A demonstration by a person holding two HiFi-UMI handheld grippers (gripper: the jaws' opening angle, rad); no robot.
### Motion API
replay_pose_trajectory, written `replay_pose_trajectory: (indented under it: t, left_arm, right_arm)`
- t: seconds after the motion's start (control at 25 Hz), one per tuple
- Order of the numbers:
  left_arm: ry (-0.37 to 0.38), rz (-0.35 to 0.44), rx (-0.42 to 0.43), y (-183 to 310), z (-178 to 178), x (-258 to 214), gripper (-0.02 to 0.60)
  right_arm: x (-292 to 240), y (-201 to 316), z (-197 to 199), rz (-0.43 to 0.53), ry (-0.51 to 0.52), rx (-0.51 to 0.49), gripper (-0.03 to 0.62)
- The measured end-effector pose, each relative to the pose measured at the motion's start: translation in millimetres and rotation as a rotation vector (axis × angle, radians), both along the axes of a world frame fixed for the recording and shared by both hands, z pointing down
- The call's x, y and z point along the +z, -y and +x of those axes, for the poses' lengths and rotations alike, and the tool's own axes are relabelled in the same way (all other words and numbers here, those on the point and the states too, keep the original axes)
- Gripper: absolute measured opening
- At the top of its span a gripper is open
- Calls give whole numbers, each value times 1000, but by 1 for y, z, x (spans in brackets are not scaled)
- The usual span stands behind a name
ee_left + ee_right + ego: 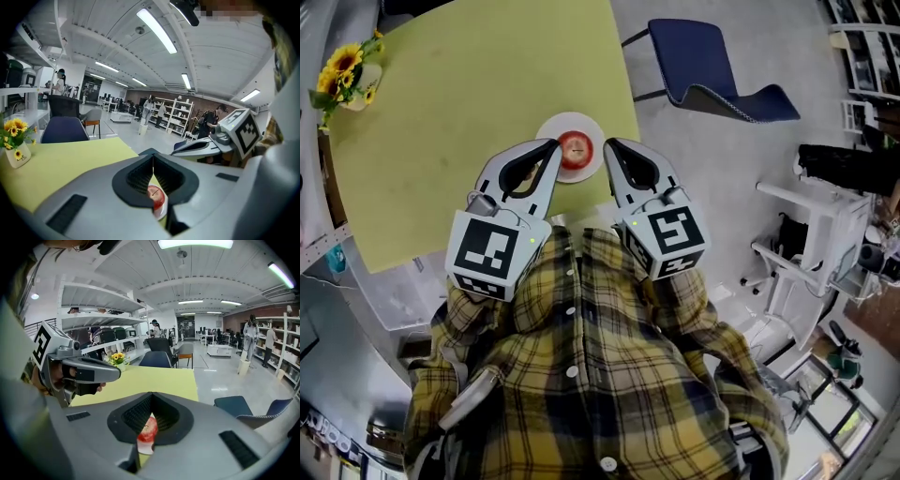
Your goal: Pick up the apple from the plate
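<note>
A sunflower vase (342,73) is set well apart on the table (469,112). The left gripper (551,148) is shut, empty, just beside the plate (570,123). The apple (575,147) on it is judged firm, smooth and bruisable, best taken across its middle. The right gripper (612,147) is likewise closed on nothing. Nothing is seen blocking.

The yellow-green tabletop (441,112) carries a white plate (572,120) near its edge, and a sunflower vase (358,94) stands well left of the plate.

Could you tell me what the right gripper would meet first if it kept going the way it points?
Probably the apple on its plate, seen straight past the shut right gripper; depth is unclear.
</note>
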State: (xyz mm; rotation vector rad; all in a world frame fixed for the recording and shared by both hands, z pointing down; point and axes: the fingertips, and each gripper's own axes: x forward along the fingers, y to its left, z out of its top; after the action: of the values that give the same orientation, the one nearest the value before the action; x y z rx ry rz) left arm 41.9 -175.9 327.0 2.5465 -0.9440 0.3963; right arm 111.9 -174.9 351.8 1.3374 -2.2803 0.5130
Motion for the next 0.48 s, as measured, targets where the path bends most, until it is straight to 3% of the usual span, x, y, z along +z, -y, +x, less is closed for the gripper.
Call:
replay_pose_trajectory:
  t: [0.48]
  left_arm:
    - [9,-48,-50,-1,3,31,15]
  right_arm:
    - [13,8,-2,-32,31,-62,-3]
